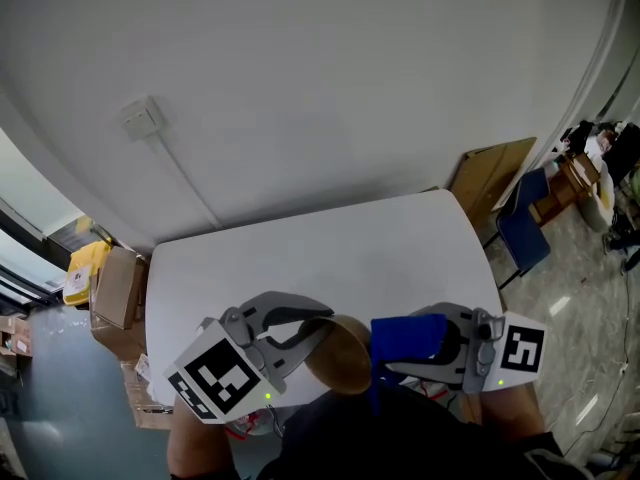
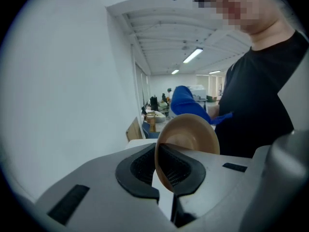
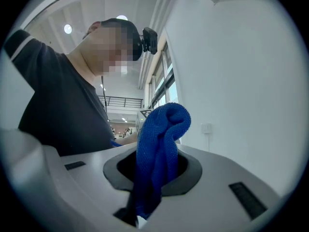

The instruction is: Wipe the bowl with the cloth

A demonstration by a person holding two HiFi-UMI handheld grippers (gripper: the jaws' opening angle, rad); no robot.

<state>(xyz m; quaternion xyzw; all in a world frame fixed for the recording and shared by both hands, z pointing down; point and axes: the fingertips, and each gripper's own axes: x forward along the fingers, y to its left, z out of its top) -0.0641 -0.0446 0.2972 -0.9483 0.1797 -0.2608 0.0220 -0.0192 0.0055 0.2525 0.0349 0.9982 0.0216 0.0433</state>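
The left gripper [image 1: 312,334] fingers pinch the tan bowl [image 1: 348,366] by its rim. The right gripper [image 1: 392,360] fingers pinch the blue cloth [image 1: 408,336], which bunches past their tips beside the bowl.

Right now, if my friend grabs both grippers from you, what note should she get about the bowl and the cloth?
Left gripper: shut on the rim of the tan round bowl, which is tilted up on edge.
Right gripper: shut on the blue fuzzy cloth, bunched above its jaws.
Where: both are in the air near the person, over the white table's near edge. The cloth is beside the bowl; contact unclear.
Done: both things are gripped.
Left: rub the cloth round the bowl.
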